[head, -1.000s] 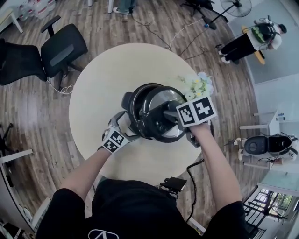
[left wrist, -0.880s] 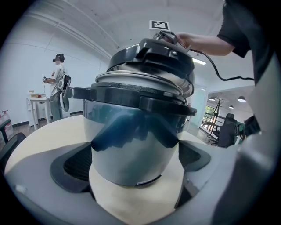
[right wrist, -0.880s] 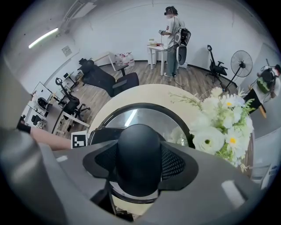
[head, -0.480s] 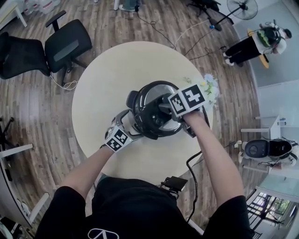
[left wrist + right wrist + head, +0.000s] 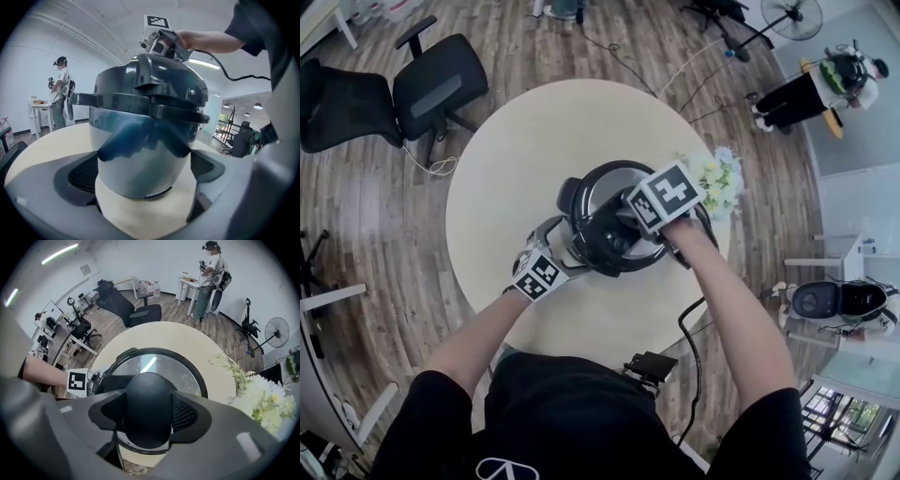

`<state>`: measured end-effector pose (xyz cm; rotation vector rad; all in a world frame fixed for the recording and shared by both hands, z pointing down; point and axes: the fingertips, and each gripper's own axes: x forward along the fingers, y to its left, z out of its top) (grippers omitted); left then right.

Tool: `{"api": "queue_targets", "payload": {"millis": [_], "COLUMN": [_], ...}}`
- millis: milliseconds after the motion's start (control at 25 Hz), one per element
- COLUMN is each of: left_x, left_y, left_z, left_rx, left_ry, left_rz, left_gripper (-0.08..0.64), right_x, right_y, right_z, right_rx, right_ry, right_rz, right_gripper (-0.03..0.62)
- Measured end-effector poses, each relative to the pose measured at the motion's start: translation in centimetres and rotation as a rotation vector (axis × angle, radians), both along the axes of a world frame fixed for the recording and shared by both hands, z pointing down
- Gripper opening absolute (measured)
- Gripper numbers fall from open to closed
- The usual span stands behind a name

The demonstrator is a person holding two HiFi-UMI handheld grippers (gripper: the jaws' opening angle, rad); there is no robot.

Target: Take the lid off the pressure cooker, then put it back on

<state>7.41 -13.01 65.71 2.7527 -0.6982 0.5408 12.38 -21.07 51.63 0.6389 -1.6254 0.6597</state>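
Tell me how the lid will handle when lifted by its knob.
Lid looks like rigid metal, probably heavy for its size. Its smooth, rounded knob may slip or pivot in the right tongs. Cooker, clamped by the left tongs, shouldn't tip.

A: Head view, what was covered?
B: Marker cube (image 5: 664, 197) hid the right gripper (image 5: 146, 416) jaws and the lid knob (image 5: 145, 397). Left gripper (image 5: 140, 190) tips went under the pressure cooker (image 5: 605, 225) rim, unseen there
A: Gripper views?
B: Left: blurred grey gripper body blocked the right side, pads covered the cooker's lower sides. Right: knob blocked the lid (image 5: 140, 363) centre, flowers (image 5: 262, 401) cut by the edge
A: Background?
B: Fan (image 5: 787, 14) cut at top, chair (image 5: 337, 103) at left, far person (image 5: 825, 75) too small to read
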Motion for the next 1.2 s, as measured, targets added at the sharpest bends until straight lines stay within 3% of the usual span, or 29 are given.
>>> {"api": "queue_targets", "payload": {"millis": [1200], "left_x": [0.0], "left_y": [-0.3], "left_z": [0.2], "left_rx": [-0.007], "left_ry": [-0.014], "left_rz": [-0.011], "left_gripper": [0.591], "right_x": [-0.2], "right_y": [0.3], "right_z": [0.6], "right_rx": [-0.025], "right_ry": [0.100], "right_rz": [-0.162], "right_gripper": [0.290]}}
